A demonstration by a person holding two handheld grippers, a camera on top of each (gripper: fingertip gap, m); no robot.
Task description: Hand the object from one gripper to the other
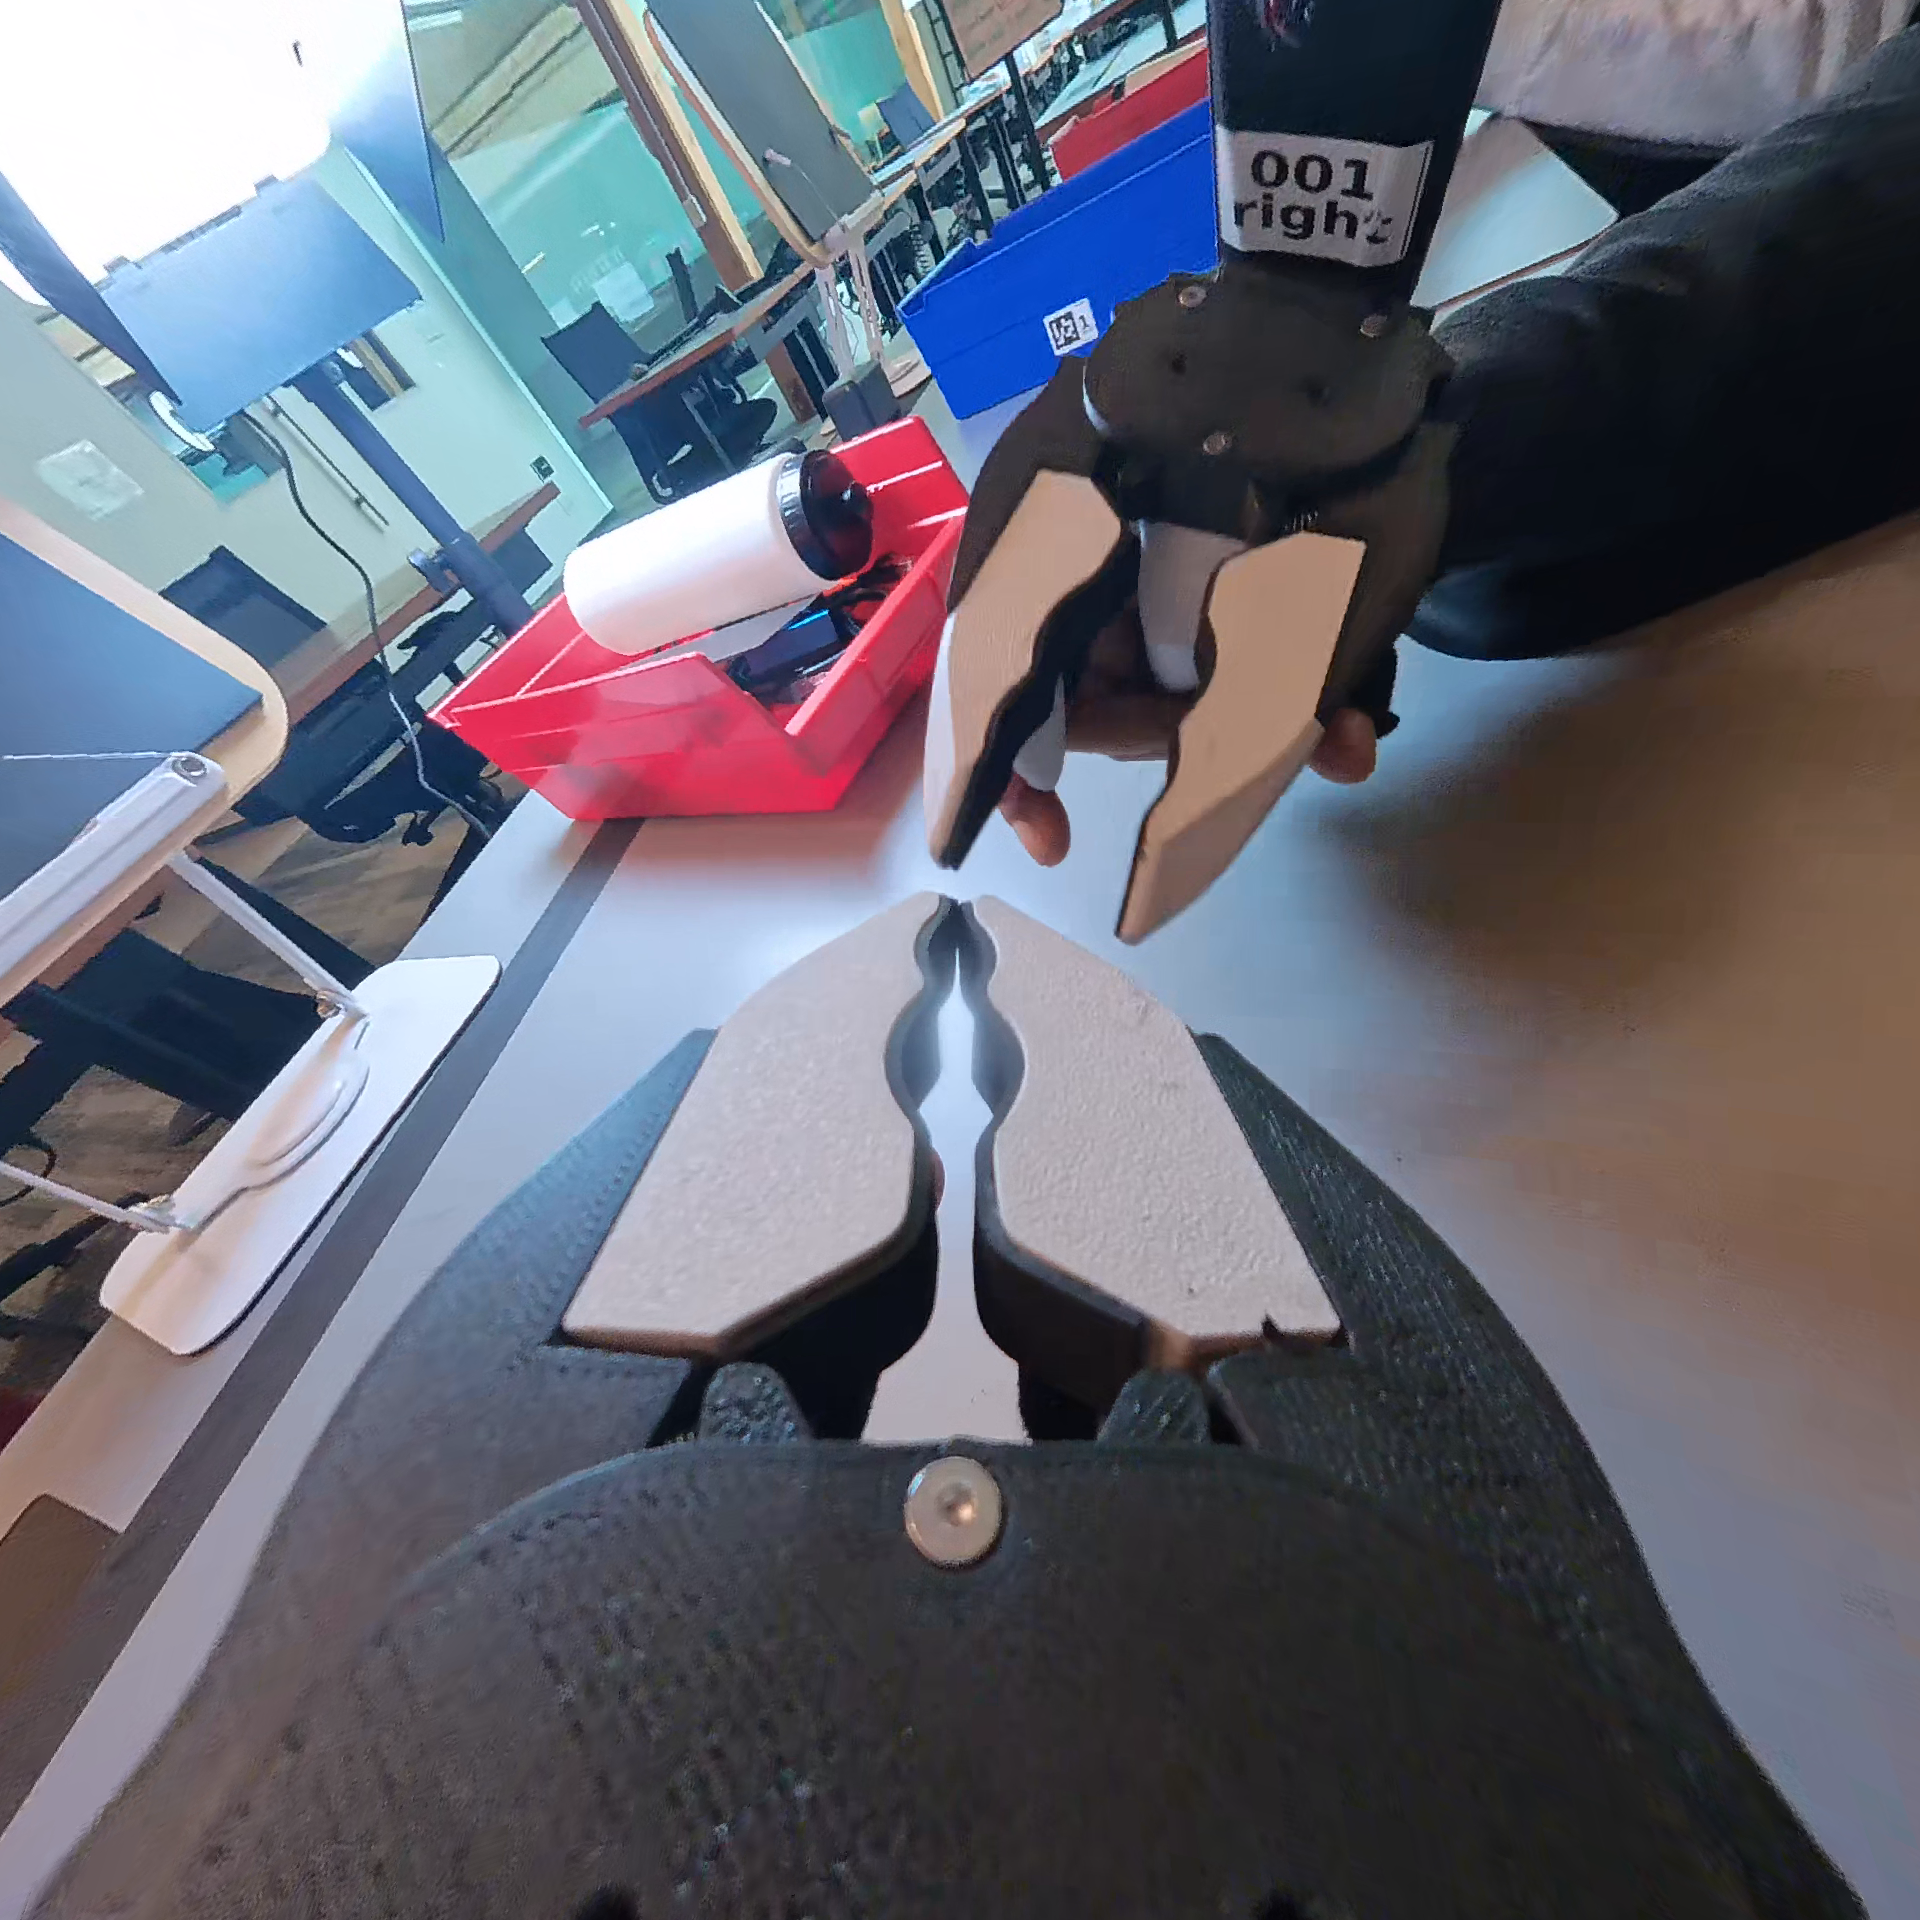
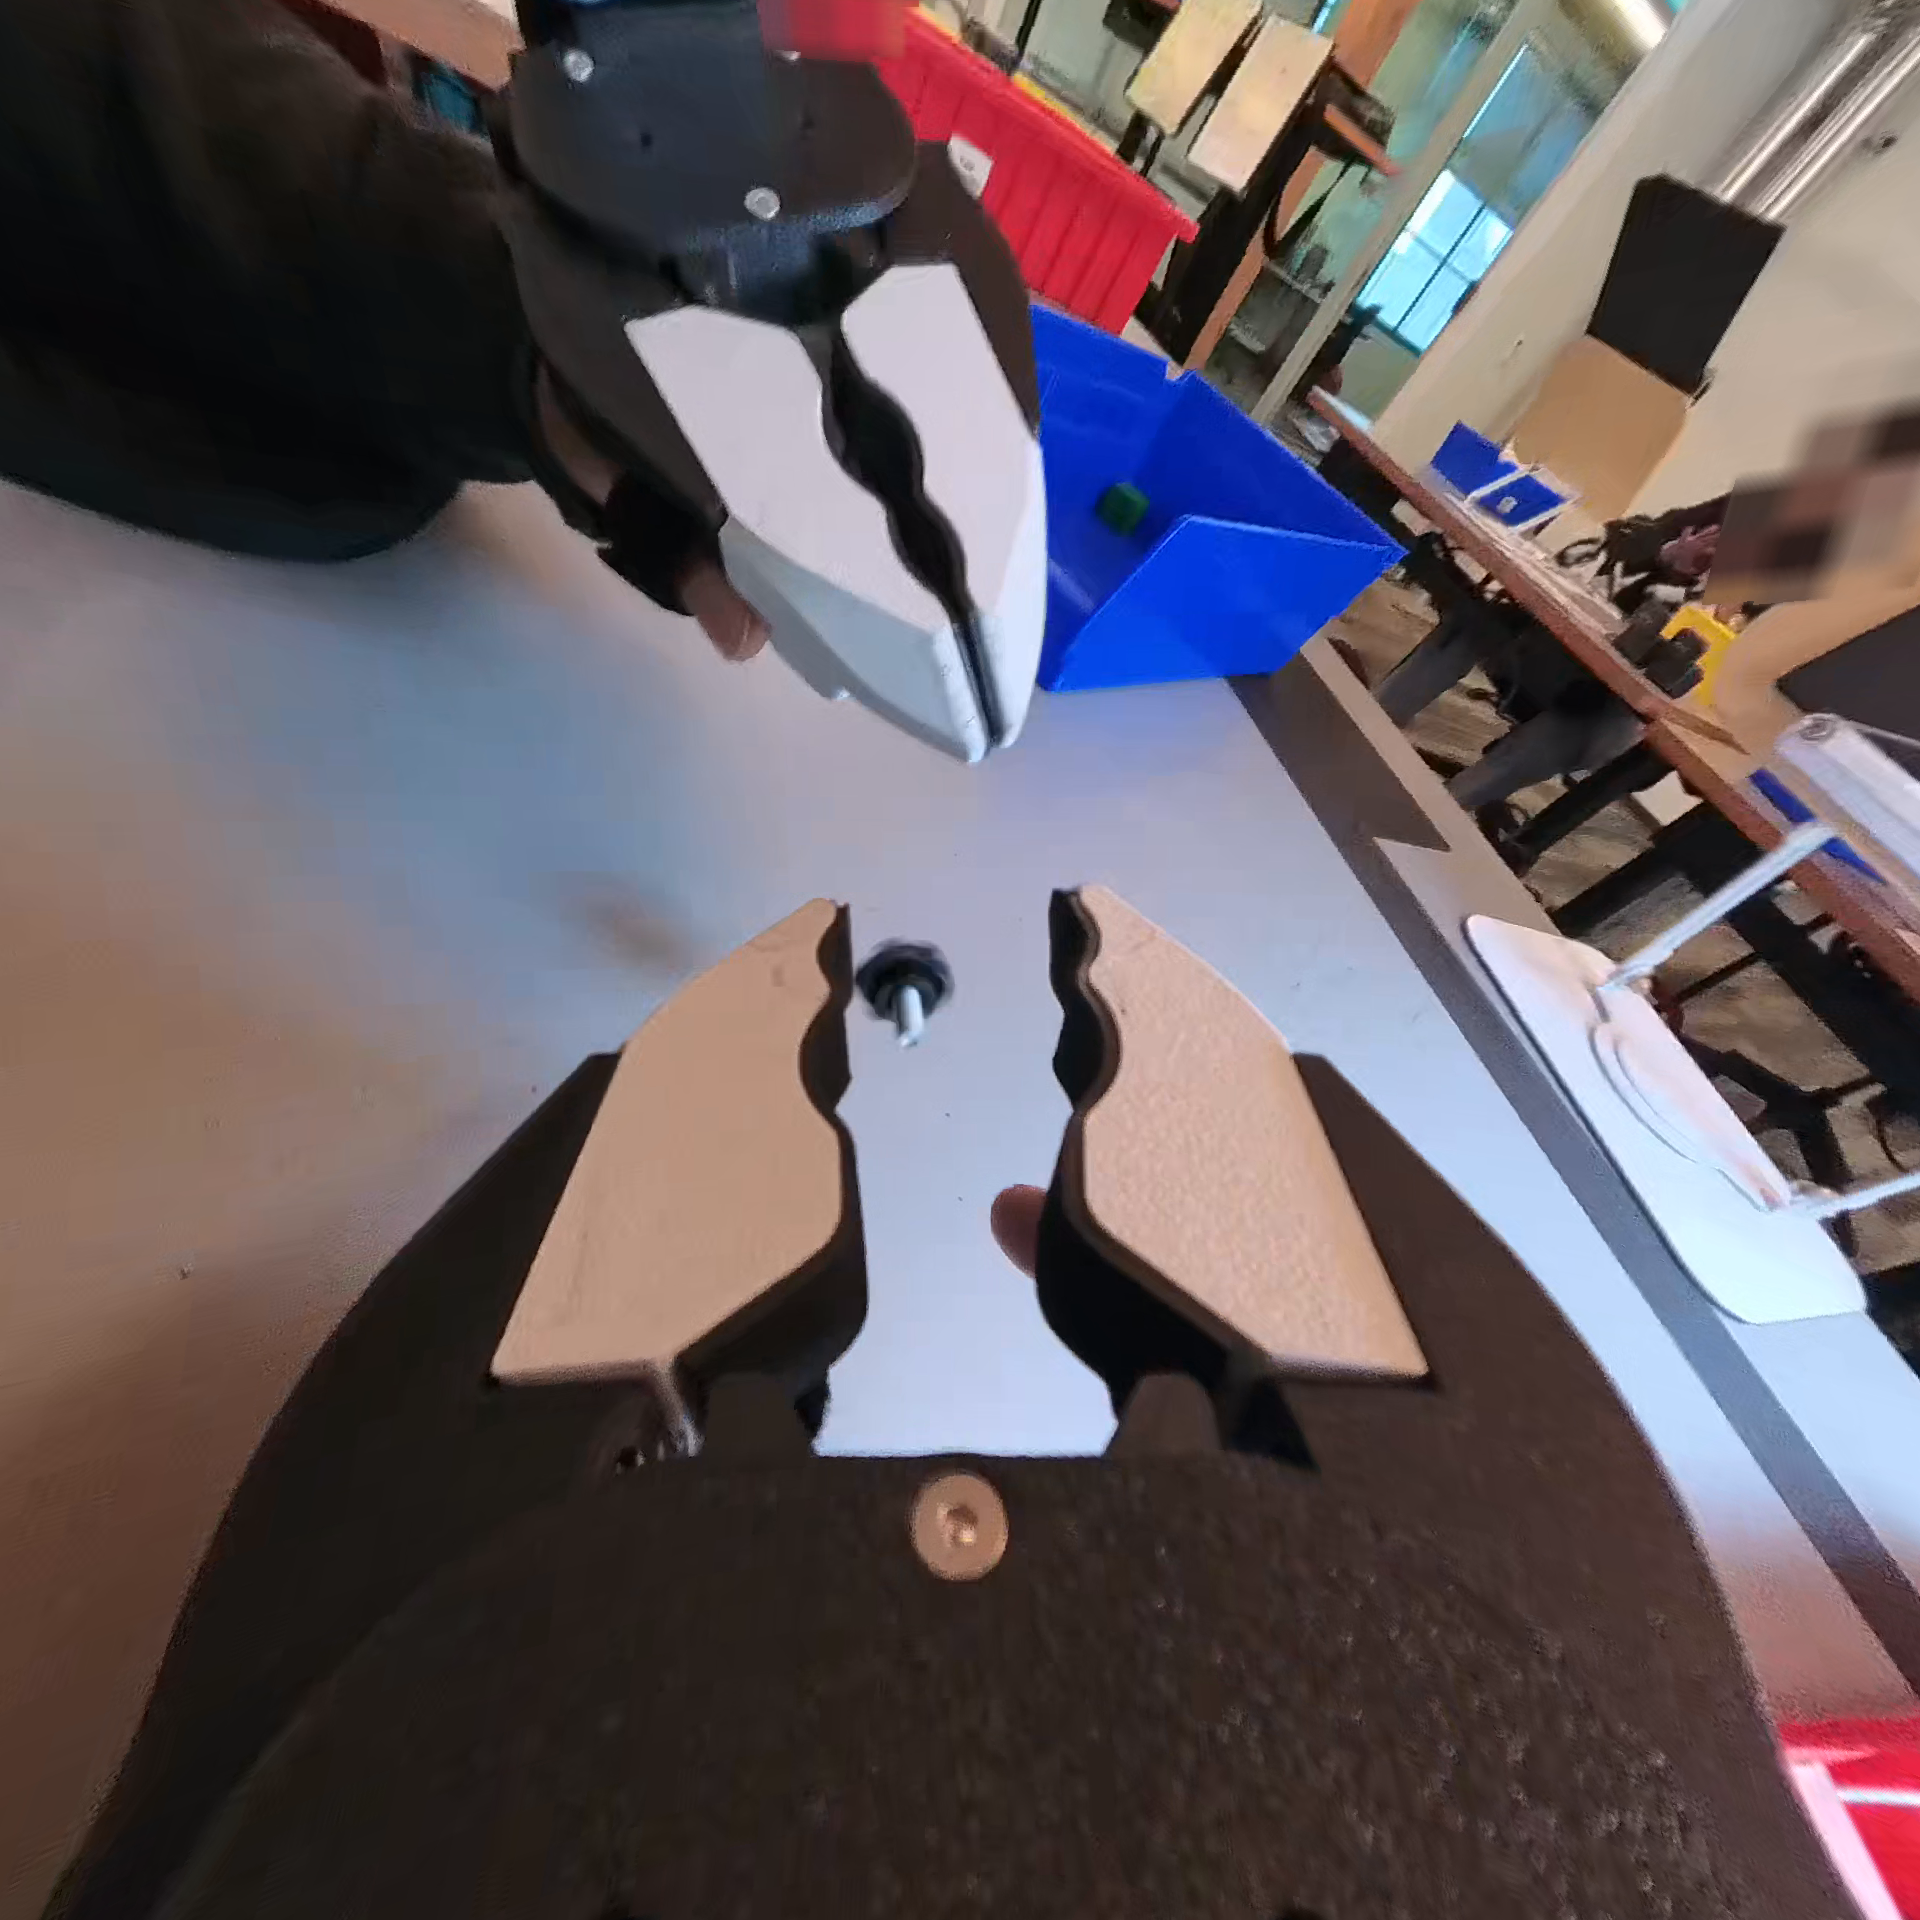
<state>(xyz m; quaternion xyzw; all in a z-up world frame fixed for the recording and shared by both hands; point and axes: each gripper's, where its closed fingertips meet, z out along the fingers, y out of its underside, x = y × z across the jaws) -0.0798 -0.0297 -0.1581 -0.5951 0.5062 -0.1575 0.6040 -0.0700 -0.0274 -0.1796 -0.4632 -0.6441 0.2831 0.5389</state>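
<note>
A small black knob with a white stem, the object (image 2: 906,985), lies on the grey surface (image 2: 364,790), loose, just inside the left finger of the right claw (image 2: 948,914) and touching neither finger. That claw is released, its jaws spread wide, tips hovering over the surface with nothing between them but the object below.

Opposite it, the left claw (image 2: 982,732) points down toward the same patch of surface, tips clenched together and empty; a person's gloved hand (image 2: 665,551) grips it from behind. From the left wrist view the left claw (image 1: 958,906) shows its tips nearly touching, and the right claw (image 1: 1034,899) hangs just beyond, splayed.

Past the left claw sits a blue bin (image 2: 1226,582), near the surface's edge; a small green cube (image 2: 1122,507) rests inside on its floor. On the other side stands a red tray (image 1: 665,727), with a white roll with a dark end cap (image 1: 717,556) lying across its rim and dark items underneath that are too hidden to tell. A white stand base (image 1: 301,1153) rests beside the surface.
</note>
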